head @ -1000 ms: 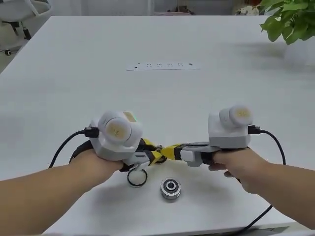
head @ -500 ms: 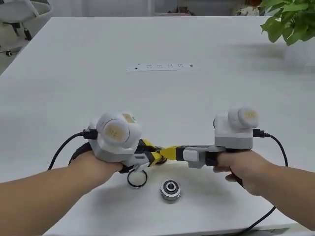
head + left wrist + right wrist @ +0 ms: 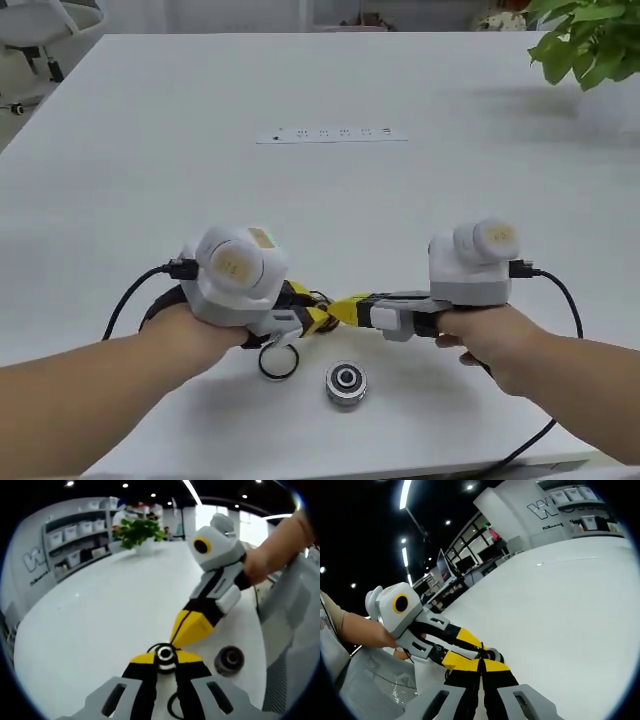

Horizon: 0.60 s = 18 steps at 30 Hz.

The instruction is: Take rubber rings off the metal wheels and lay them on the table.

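Against half a second ago the right gripper (image 3: 342, 310) has come a little back to the left and farther up the white table (image 3: 150, 150), its grey body nearer the other's. The left gripper (image 3: 312, 316), the loose black rubber ring (image 3: 279, 362) and the second round metal wheel (image 3: 346, 382) lie where they did.

The left gripper is clenched on a small silver metal wheel (image 3: 165, 655), held just above the table between its yellow jaw tips. A fitted black rubber ring (image 3: 161, 645) runs round this wheel. The right gripper's jaws are drawn together, their tips touching the fitted black rubber ring from the opposite side. Whether any rubber is nipped between them cannot be told.

The loose black rubber ring lies flat on the table just under the left gripper. The second round metal wheel lies flat just beside it, not touching, and nearer the table's front edge, which runs close below both.

Ahead, open tabletop reaches to a flat white power strip (image 3: 332, 134), well apart from the work. A green leafy plant (image 3: 590, 40) stands at the far right corner. Black cables (image 3: 125, 305) trail from both grippers back toward the near edge
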{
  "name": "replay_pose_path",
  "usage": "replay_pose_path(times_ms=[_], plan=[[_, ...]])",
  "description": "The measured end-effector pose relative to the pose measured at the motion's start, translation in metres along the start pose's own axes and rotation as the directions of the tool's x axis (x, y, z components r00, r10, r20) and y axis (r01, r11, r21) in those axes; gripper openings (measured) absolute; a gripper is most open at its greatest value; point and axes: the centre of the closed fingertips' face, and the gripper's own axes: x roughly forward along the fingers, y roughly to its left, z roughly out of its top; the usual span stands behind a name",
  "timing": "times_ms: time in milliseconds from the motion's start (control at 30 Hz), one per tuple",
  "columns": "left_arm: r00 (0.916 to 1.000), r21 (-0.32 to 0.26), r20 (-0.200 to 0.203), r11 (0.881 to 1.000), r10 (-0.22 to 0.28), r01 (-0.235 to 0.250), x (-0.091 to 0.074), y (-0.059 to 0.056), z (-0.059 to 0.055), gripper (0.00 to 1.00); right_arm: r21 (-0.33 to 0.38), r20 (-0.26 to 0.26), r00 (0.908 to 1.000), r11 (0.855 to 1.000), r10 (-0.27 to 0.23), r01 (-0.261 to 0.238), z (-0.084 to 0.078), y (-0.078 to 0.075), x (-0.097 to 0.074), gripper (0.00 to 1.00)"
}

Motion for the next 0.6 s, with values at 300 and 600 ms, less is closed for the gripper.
replay_pose_path(times_ms=[300, 600], plan=[[0.9999, 0.014, 0.004, 1.0, -0.009, 0.009, -0.009, 0.001, 0.004, 0.16, -0.009, 0.003, 1.0, 1.0, 0.006, -0.006, 0.001, 0.001, 0.0, 0.0], [0.9996, 0.019, 0.021, 1.0, -0.019, 0.019, -0.024, 0.0, 0.007, 0.23, -0.011, 0.011, 0.9997, 1.0, 0.023, -0.023, 0.004, 0.006, -0.001, 0.0]])
